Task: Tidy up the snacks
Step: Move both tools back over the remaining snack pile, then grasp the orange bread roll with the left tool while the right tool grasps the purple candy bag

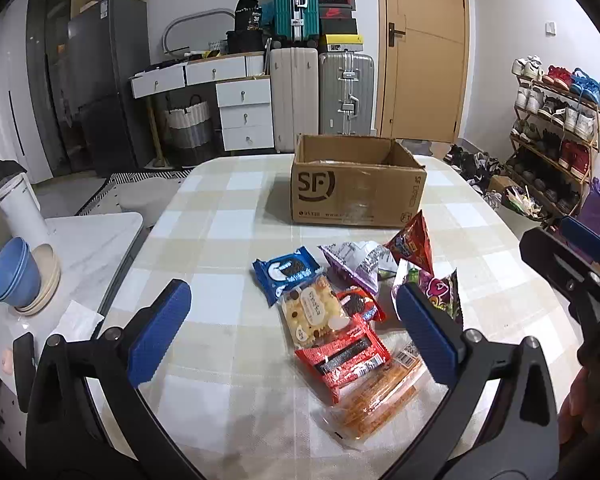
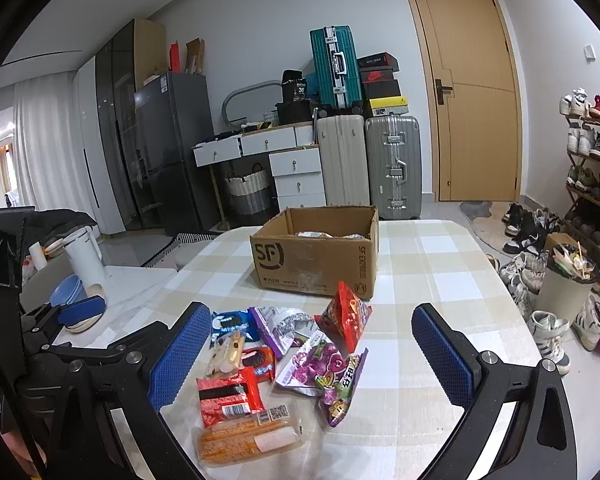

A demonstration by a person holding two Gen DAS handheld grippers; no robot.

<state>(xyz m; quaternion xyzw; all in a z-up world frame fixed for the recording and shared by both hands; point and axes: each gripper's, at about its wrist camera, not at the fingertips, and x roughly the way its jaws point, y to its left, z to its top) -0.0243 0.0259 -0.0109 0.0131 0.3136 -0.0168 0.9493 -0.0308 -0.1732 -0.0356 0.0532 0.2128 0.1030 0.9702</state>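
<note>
left tongs (image 1: 296,330) wide | right tongs (image 2: 308,354) wide | snack pile (image 1: 352,312) before cardboard box (image 1: 356,188)

Snack packets (image 2: 284,364) (heaped) before cardboard box (image 2: 316,256)

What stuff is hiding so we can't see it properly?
- Brown cardboard box: left wrist view, its front wall hides the inside.
- Silvery packets in that box: right wrist view, mostly behind the wall.
- Clear cracker packet: print too small.
- Purple candy bag: left claw finger covers part.
</note>
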